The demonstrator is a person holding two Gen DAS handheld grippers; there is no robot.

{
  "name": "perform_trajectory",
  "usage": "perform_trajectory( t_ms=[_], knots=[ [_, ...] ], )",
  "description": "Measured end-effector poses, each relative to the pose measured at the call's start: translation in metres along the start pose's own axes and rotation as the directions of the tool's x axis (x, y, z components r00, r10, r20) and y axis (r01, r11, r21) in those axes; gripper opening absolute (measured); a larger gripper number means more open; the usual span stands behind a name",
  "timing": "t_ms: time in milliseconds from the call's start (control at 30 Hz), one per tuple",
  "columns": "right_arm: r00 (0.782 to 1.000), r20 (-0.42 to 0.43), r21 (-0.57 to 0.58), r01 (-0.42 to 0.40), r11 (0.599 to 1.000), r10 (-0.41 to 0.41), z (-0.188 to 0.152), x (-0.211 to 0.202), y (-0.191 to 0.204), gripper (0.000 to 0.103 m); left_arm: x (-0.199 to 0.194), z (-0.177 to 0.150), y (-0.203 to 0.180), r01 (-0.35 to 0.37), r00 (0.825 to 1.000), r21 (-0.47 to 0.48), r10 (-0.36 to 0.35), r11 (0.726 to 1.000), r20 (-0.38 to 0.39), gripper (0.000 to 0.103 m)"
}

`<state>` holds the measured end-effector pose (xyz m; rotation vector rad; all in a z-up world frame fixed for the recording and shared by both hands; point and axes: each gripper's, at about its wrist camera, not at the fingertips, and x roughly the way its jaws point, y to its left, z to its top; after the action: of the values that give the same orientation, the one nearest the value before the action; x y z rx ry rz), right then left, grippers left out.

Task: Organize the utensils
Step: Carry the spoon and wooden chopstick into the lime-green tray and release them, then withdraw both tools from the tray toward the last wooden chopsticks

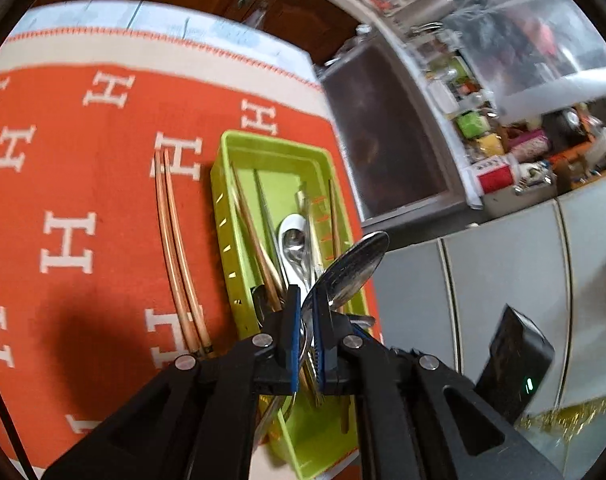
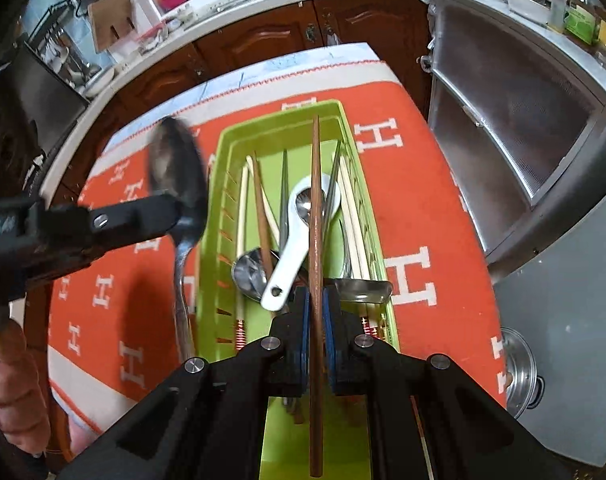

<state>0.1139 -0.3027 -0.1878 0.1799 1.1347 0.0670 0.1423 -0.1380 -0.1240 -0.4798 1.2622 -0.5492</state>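
Observation:
A green utensil tray point(image 1: 223, 216) point(image 2: 227, 184) sits on an orange cloth with white H letters point(image 1: 83, 200) point(image 2: 423, 184). It holds chopsticks, metal spoons and a white ceramic spoon point(image 2: 299, 240) point(image 1: 293, 226). My left gripper point(image 1: 309, 300) is shut on a large metal spoon point(image 1: 355, 268) and holds it above the tray's near right edge; it also shows in the right wrist view point(image 2: 179, 188). My right gripper point(image 2: 315, 304) is shut on a brown wooden chopstick point(image 2: 315, 208) lengthwise above the tray. Two copper-coloured chopsticks point(image 1: 175, 248) lie on the cloth left of the tray.
Dark wooden cabinets point(image 2: 263, 36) stand beyond the table's far edge. A metal cabinet with frosted panels point(image 2: 515, 140) is at the right. A steel pot lid point(image 2: 519, 372) sits low right. A black box point(image 1: 515, 360) is right of the table.

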Motion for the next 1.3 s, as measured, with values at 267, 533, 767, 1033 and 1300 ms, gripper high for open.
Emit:
perform_trajectory(
  t_ms=[267, 533, 767, 1033, 1300],
  knots=[
    [1.000, -0.003, -0.023, -0.006, 1.000, 0.006, -0.005, 0.013, 0.002, 0.016, 0.046, 0.011, 0.013, -0.074, 0.997, -0.125, 0.073, 0.989, -0.015, 0.001],
    [0.997, 0.038, 0.017, -0.066, 0.998, 0.065, -0.003, -0.001, 0.000, 0.026, 0.062, 0.011, 0.006, -0.118, 0.993, -0.079, 0.115, 0.990, -0.033, 0.002],
    [0.992, 0.054, 0.015, -0.111, 0.994, 0.110, -0.009, -0.017, 0.002, 0.026, 0.032, 0.004, -0.011, -0.134, 0.990, 0.056, 0.136, 0.989, -0.030, 0.029],
    [0.983, 0.068, 0.017, -0.171, 0.985, 0.170, -0.012, -0.028, 0.015, 0.026, 0.006, -0.010, 0.019, -0.256, 0.966, 0.113, 0.257, 0.960, 0.005, 0.038],
    [0.979, 0.071, 0.007, -0.190, 0.982, 0.189, -0.017, -0.033, 0.029, 0.026, 0.021, -0.017, 0.037, -0.313, 0.949, 0.145, 0.313, 0.939, 0.021, 0.038]
  ],
)
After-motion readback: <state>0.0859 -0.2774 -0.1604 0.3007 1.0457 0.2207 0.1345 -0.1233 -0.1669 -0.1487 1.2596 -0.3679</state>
